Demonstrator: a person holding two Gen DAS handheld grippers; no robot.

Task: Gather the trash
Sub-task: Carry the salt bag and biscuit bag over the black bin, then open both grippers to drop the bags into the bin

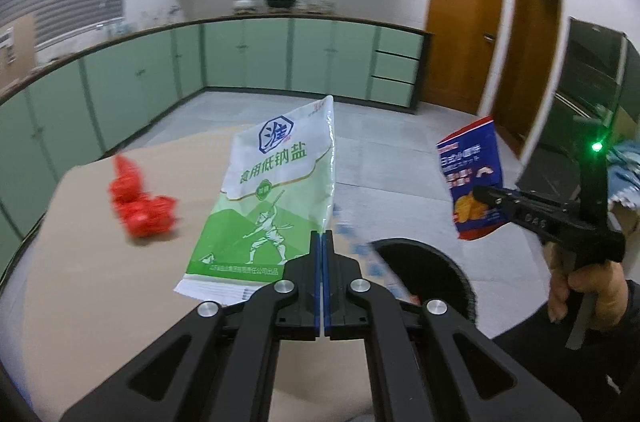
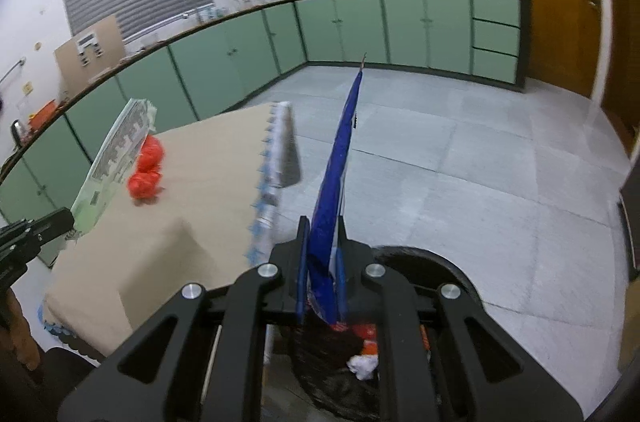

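My left gripper [image 1: 322, 236] is shut on a green and white salt bag [image 1: 276, 198] and holds it upright above the beige table [image 1: 100, 282]; the bag also shows in the right wrist view [image 2: 116, 154]. My right gripper [image 2: 322, 222] is shut on a blue snack bag [image 2: 334, 174], seen edge-on, above the black trash bin [image 2: 452, 270]. In the left wrist view the snack bag [image 1: 474, 178] hangs from the right gripper [image 1: 486, 196] to the right of the bin [image 1: 424, 262]. A crumpled red wrapper [image 1: 140, 206] lies on the table.
The bin holds white and red scraps [image 2: 362, 362]. A blue-trimmed cloth edge [image 2: 272, 174] runs along the table's right side. Green cabinets [image 1: 248, 54] line the far walls, with grey tiled floor [image 2: 480, 150] between. Wooden doors [image 1: 464, 34] stand at the right.
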